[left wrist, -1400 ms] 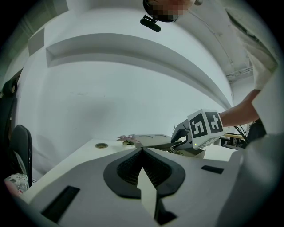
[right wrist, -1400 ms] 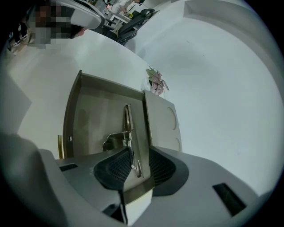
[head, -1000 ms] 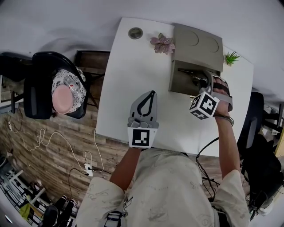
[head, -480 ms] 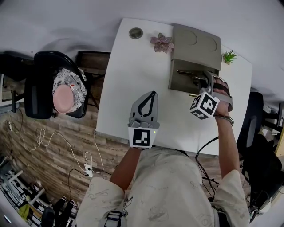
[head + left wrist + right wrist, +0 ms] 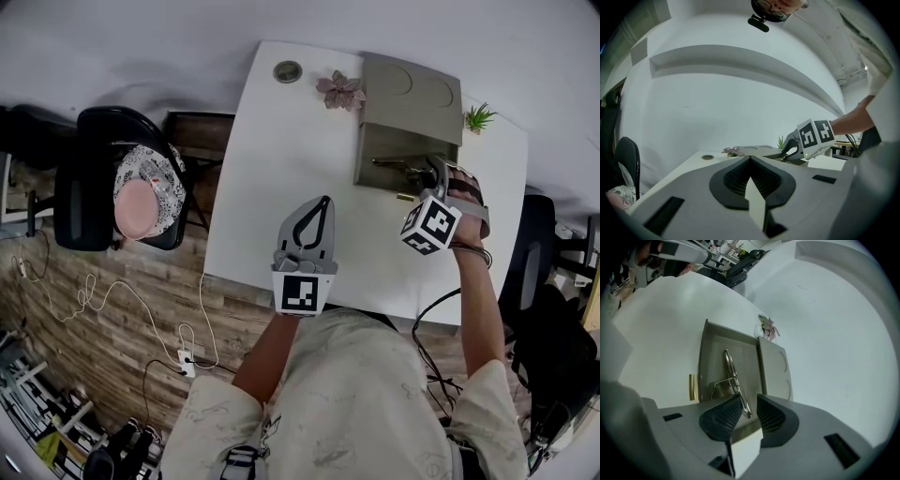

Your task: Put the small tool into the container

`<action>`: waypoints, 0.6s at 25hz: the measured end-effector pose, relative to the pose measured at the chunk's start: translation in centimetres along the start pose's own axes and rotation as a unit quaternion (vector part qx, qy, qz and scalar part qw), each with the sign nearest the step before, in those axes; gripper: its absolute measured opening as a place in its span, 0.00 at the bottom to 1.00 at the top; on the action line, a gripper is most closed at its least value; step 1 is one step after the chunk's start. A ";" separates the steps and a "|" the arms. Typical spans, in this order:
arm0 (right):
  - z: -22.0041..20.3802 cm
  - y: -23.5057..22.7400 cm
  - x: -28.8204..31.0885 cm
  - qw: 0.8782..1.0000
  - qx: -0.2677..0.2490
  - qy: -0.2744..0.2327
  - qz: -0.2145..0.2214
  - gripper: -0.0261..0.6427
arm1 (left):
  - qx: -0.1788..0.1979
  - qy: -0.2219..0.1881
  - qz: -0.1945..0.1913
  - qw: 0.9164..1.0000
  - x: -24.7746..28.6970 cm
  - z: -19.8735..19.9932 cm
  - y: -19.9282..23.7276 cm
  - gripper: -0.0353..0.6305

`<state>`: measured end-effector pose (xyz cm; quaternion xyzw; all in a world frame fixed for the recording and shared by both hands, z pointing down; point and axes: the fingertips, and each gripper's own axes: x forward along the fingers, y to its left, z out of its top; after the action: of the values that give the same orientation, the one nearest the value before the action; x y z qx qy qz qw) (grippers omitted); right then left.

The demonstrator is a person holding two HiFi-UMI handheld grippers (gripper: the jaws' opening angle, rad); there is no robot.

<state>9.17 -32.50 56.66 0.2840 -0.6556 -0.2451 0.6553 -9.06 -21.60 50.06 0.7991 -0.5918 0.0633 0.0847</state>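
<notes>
Wood-plank floor (image 5: pixel 94 347) fills the left side of the head view, and we see the white table (image 5: pixel 281 169) running from top centre down to the right. A black chair (image 5: pixel 75 187) with a pink cushion (image 5: pixel 141 206) stands at the left edge.

At the upper right of the table sits the olive-grey container (image 5: pixel 375 173), its lid (image 5: pixel 412 89) swung open behind it. The left gripper (image 5: pixel 325 200) hovers at frame centre, well apart from the container. In its own view the jaws are pressed together with nothing between them (image 5: pixel 750 158). The right gripper (image 5: pixel 436 172) hangs over the container's near right corner. Each gripper's marker cube shows only a black-and-white square pattern, on the left (image 5: pixel 300 292) and on the right (image 5: pixel 431 225).

The small tool (image 5: pixel 398 164), a slim metal piece with a wire spring, lies inside the container (image 5: pixel 729 364). Its near end reaches up between the right gripper's spread jaws (image 5: pixel 749 398). Those jaws have just been closing a little, yet a gap shows beside the tool.

A pink flower (image 5: pixel 342 92) lies just left of the lid, a green plant (image 5: pixel 478 119) stands right of it, and a round disc (image 5: pixel 287 71) rests near the table's top left corner.

Against the frame a second ago, we find both grippers and the tool in much the same places.
</notes>
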 end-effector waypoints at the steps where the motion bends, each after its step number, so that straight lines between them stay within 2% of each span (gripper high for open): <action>1: -0.1 0.2 -0.1 1.000 -0.003 0.001 0.003 0.20 | 0.001 -0.001 0.000 1.000 -0.2 0.0 -0.1 0.06; 8: -0.7 2.0 -0.2 1.000 -0.015 0.008 0.026 0.16 | 0.002 0.003 0.003 1.000 -1.1 -0.2 -0.4 0.06; 15: -0.7 2.6 -0.5 0.999 -0.021 0.007 0.031 0.12 | 0.002 0.004 0.003 1.000 -1.6 -0.4 -0.4 0.06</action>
<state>9.69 -30.22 58.15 0.2513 -0.6542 -0.2367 0.6730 -9.10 -19.87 50.07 0.7970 -0.5941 0.0684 0.0854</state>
